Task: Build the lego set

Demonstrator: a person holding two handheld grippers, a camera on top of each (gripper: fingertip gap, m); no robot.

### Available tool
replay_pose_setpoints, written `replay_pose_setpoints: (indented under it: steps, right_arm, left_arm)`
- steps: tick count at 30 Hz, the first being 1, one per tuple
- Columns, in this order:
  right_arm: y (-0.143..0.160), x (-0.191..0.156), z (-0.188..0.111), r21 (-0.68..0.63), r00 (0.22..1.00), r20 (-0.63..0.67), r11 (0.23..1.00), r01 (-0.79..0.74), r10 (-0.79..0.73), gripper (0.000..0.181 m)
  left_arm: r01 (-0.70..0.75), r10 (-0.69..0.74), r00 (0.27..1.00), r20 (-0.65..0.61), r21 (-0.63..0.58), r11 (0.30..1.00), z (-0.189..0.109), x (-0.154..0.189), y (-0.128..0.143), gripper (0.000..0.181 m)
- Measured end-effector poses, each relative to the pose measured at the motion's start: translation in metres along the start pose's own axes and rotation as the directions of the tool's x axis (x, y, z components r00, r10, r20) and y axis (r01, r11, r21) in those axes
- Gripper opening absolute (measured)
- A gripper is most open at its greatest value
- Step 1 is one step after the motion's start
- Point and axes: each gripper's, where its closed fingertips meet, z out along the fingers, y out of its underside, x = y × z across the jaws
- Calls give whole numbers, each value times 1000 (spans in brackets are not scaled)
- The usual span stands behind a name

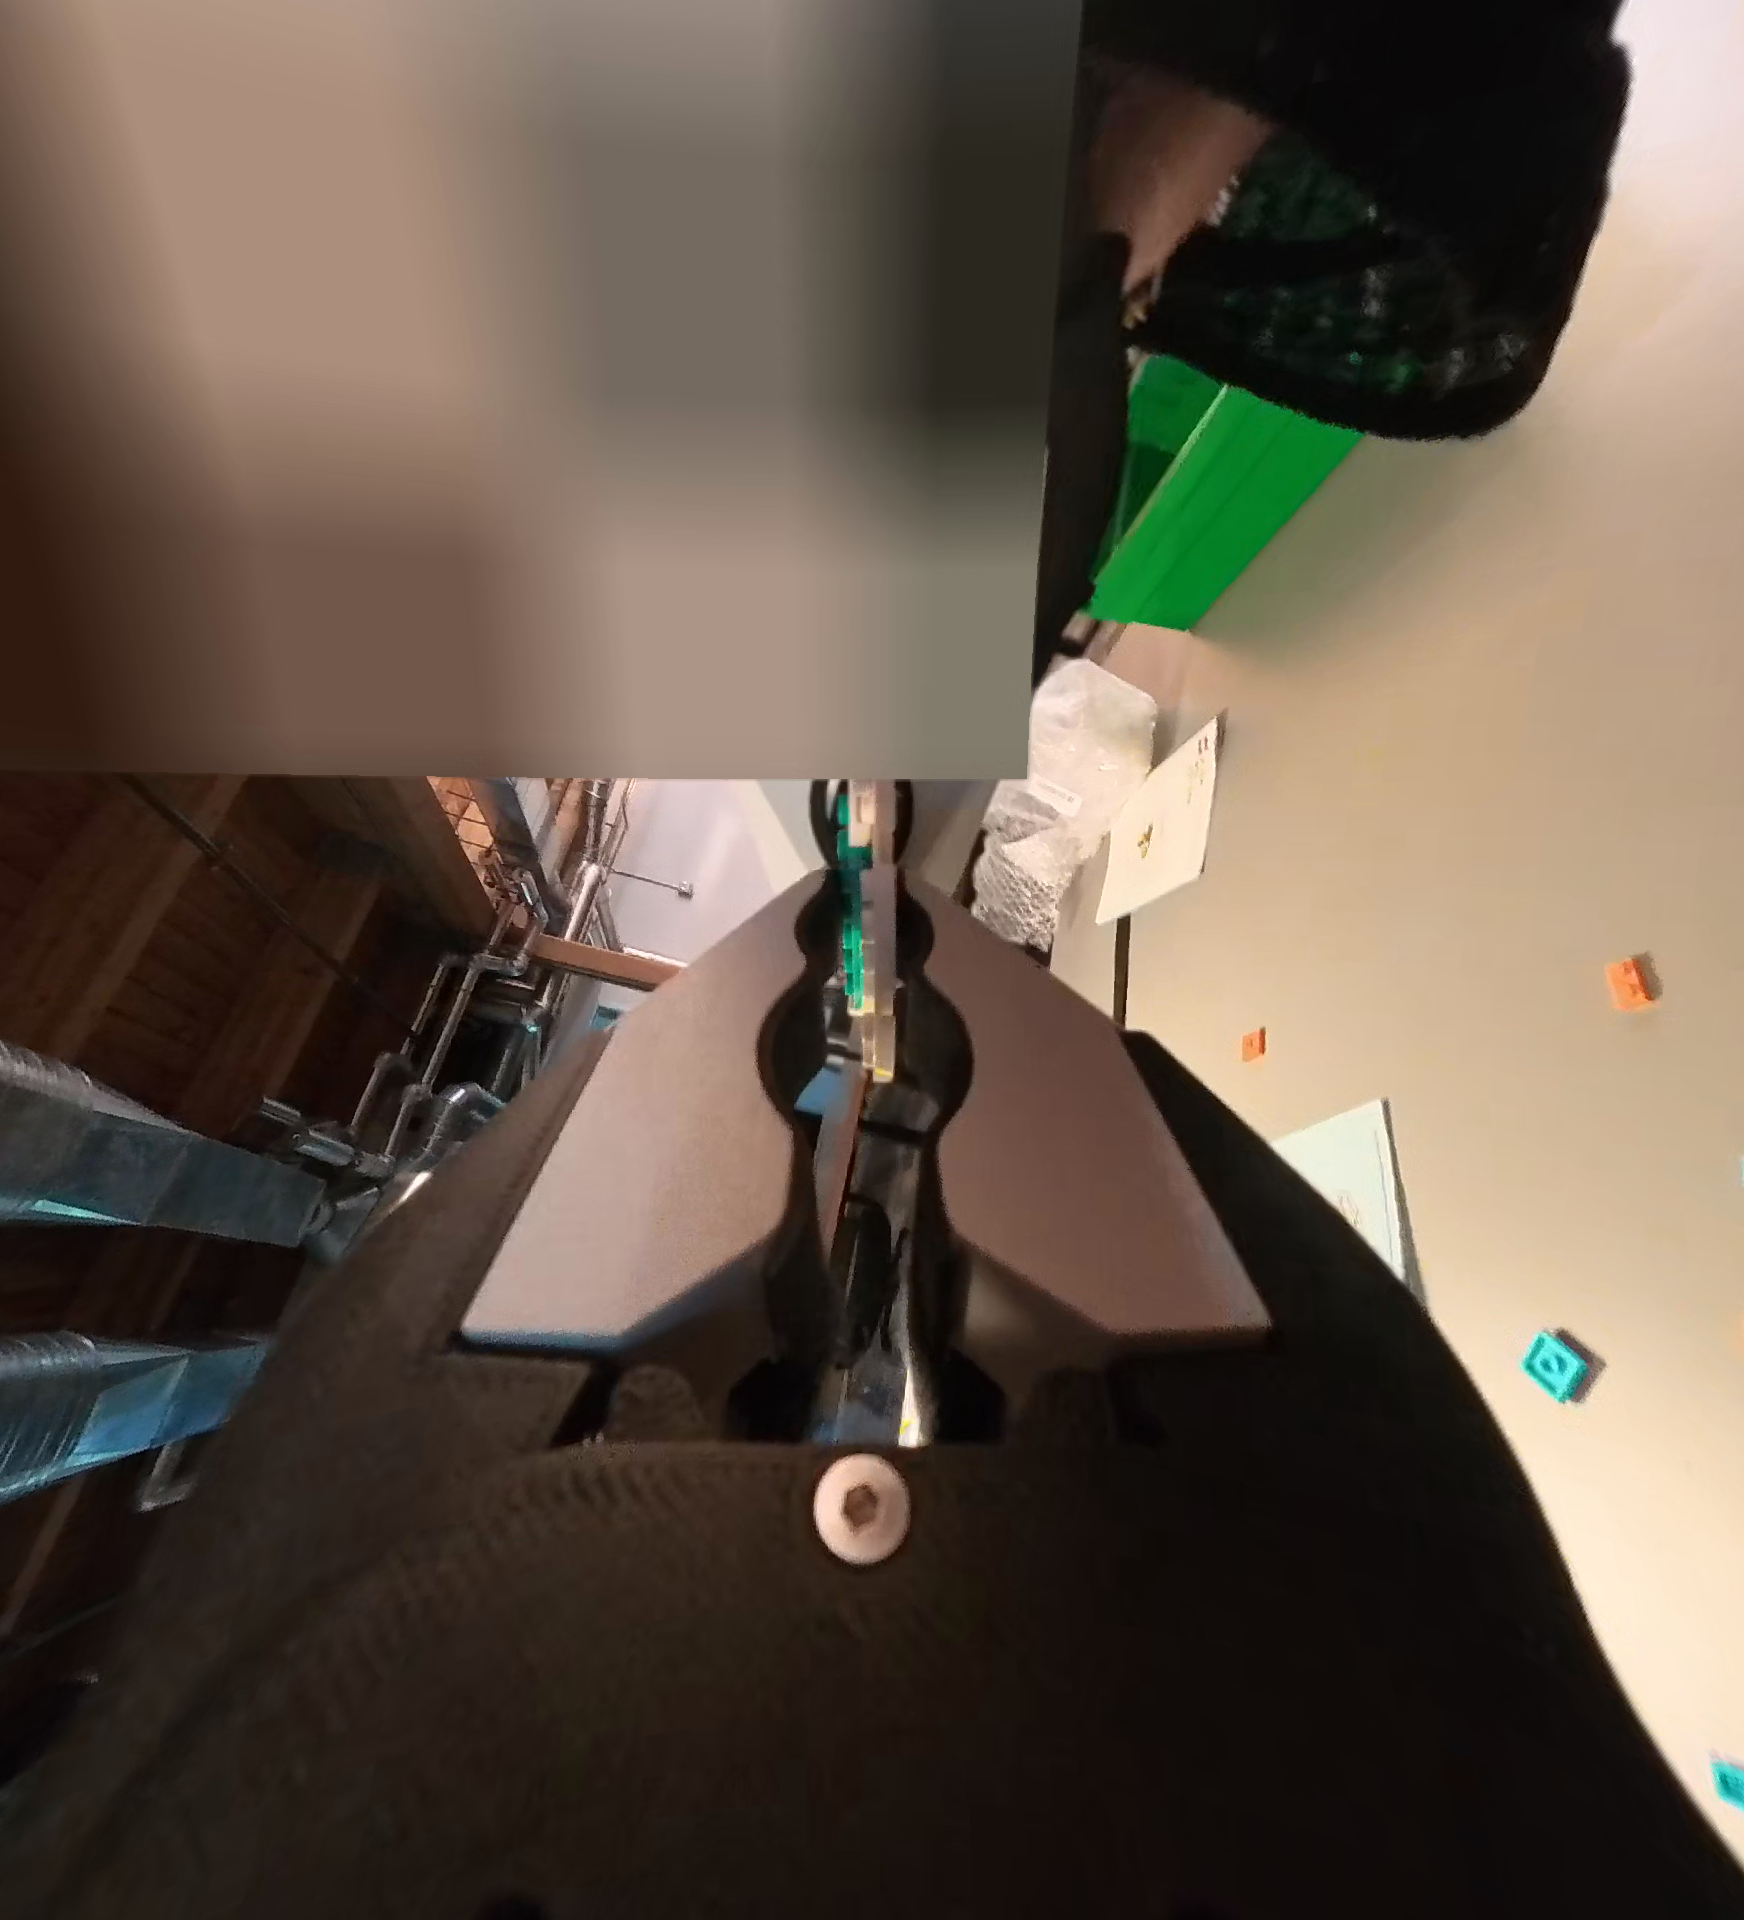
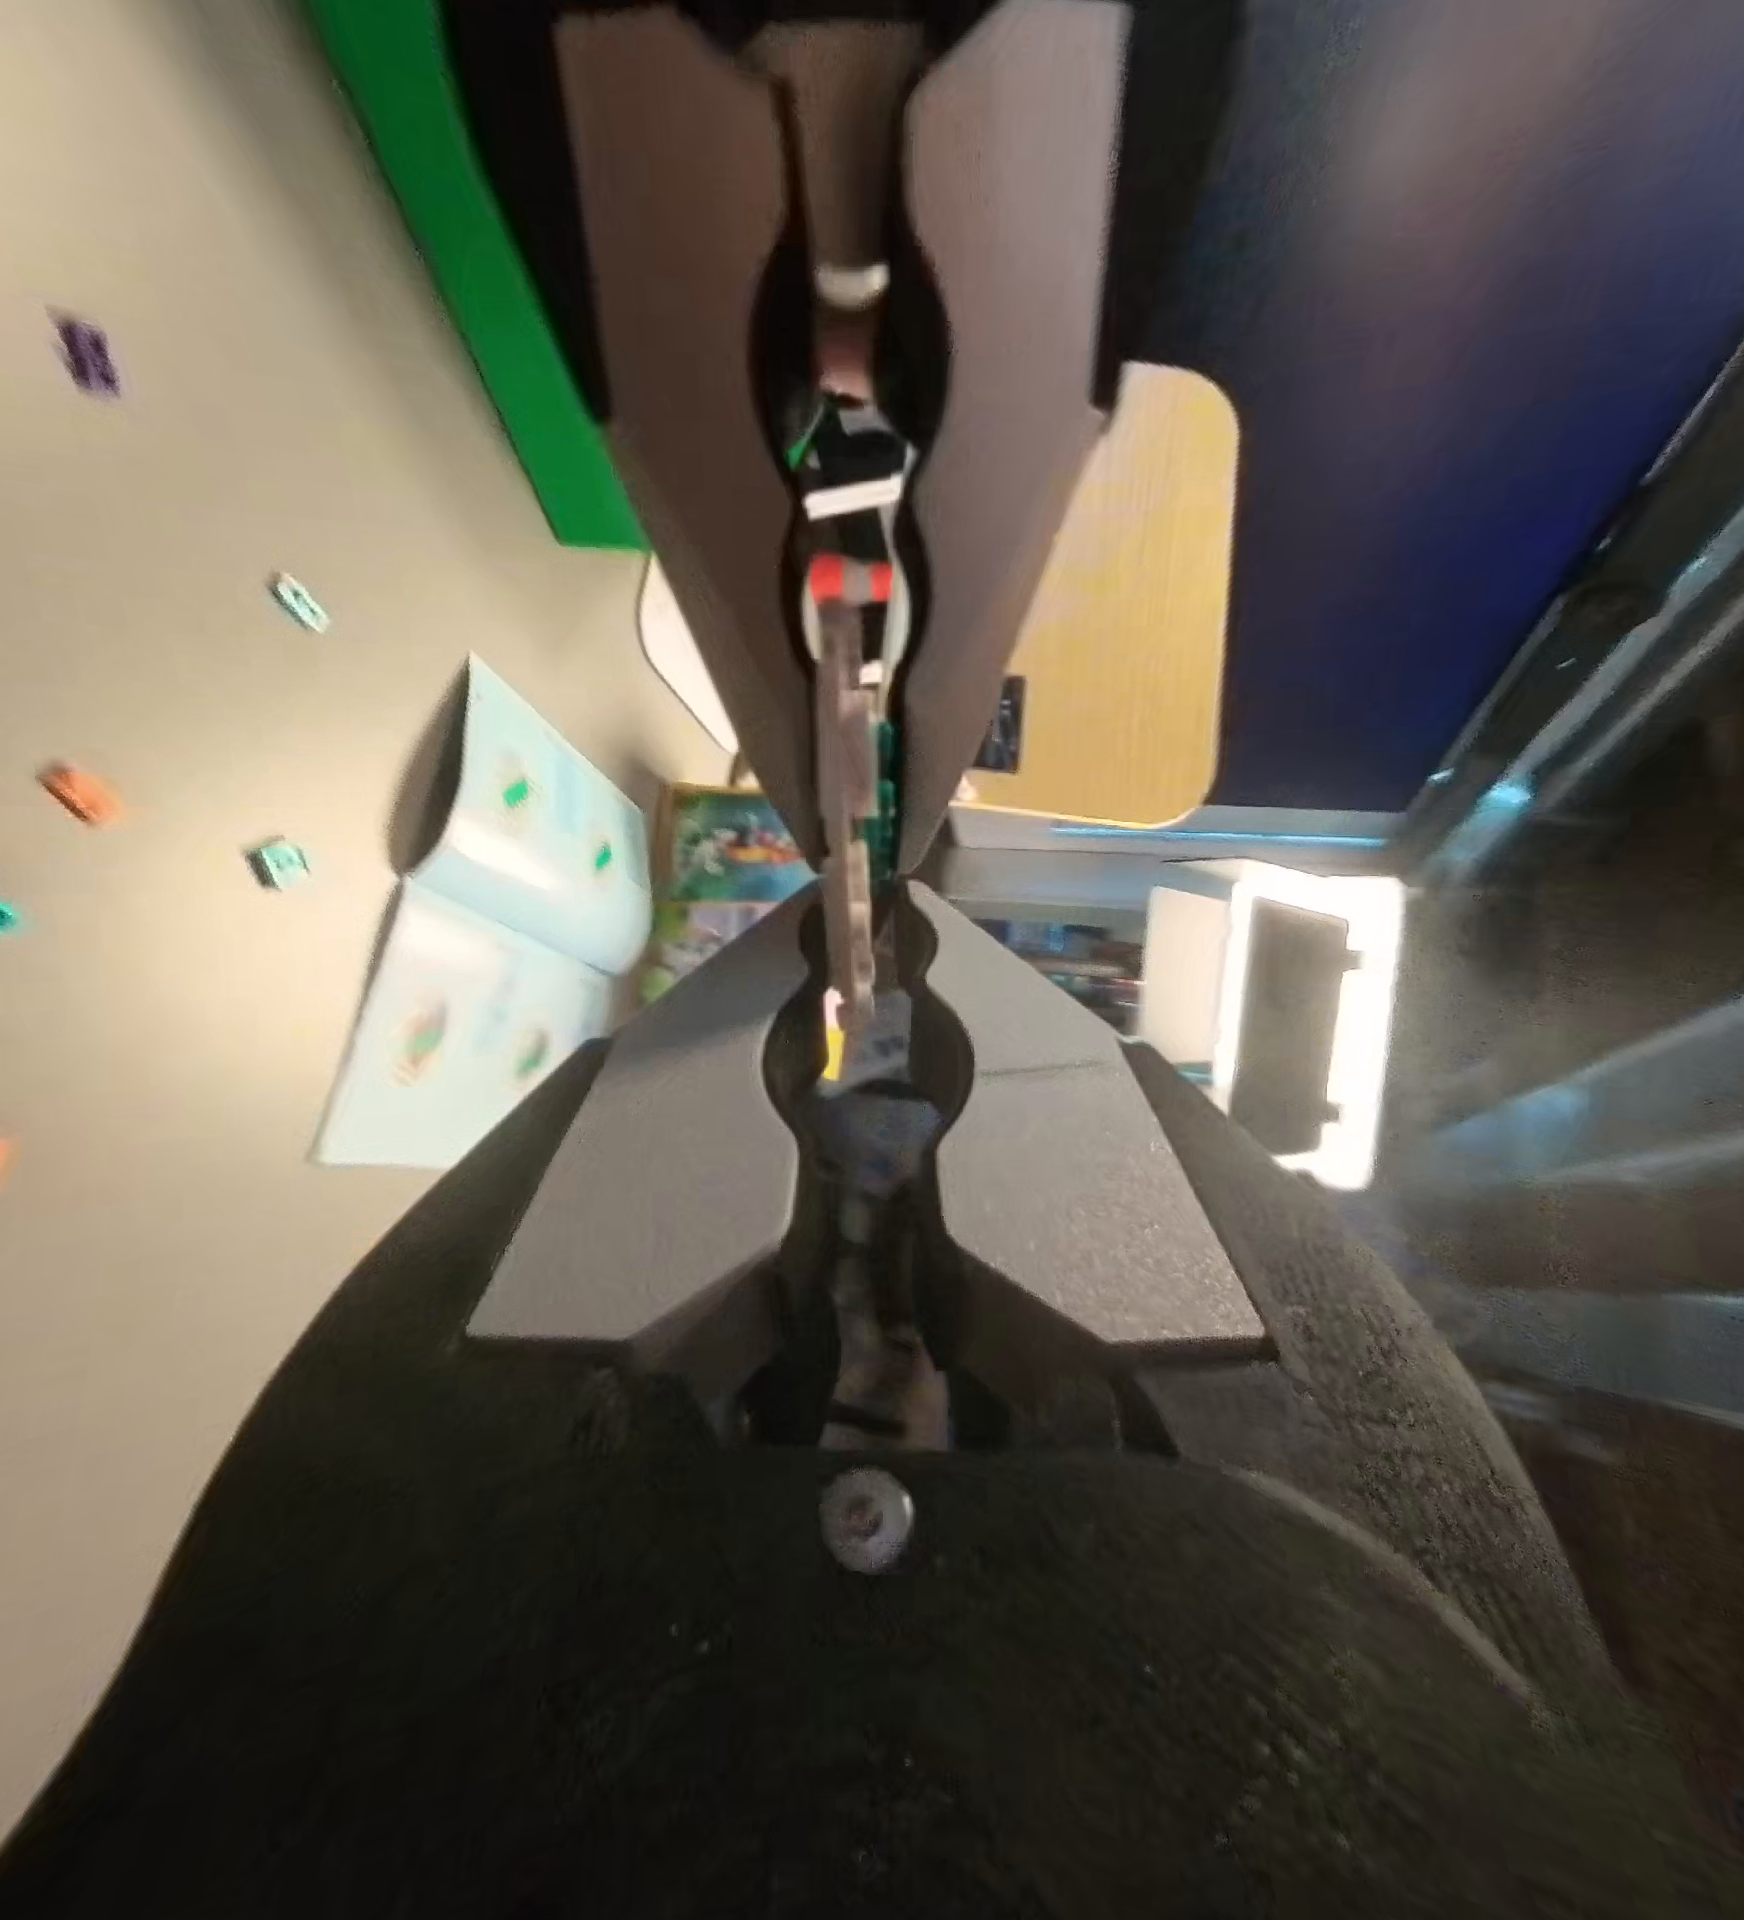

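A thin lego assembly of tan and teal plates (image 1: 876, 1023) is seen edge-on, held above the table. My left gripper (image 1: 863, 883) is shut on one end of it. My right gripper (image 2: 863, 899) is shut on the other end of the same assembly (image 2: 847, 748). In the right wrist view the left gripper (image 2: 863, 847) reaches in from the top, tip to tip with mine. Most of the assembly is hidden between the fingers. Both views are rolled, so the table stands like a wall.
Loose teal (image 1: 1559, 1366) and orange (image 1: 1632, 982) bricks lie scattered on the beige table (image 1: 1522, 727). An open instruction booklet (image 2: 515, 904), a lego box (image 2: 722, 842), a green bin (image 1: 1221, 499), plastic bags (image 1: 1076, 748) and a dark sleeve (image 1: 1367, 208) are nearby. Less than 4 cm separates the two grippers' tips.
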Motion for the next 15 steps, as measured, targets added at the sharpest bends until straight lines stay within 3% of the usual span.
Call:
replay_pose_setpoints:
  steps: [3, 7, 15]
  right_arm:
    - [-3, 3, -2, 48, 987, 54, 987, -153, 150, 15]
    - [-6, 6, -6, 106, 979, 80, 975, -195, 187, 24]
    - [-16, 1, -14, 226, 987, 97, 963, -144, 125, 7]
  left_arm:
    - [13, -13, 1000, 13, 32, 999, -2, -3, -4, 8]
    - [45, -45, 999, -2, 68, 997, -5, -3, -7, 8]
    - [131, -126, 991, -44, 148, 980, -11, -3, -16, 8]
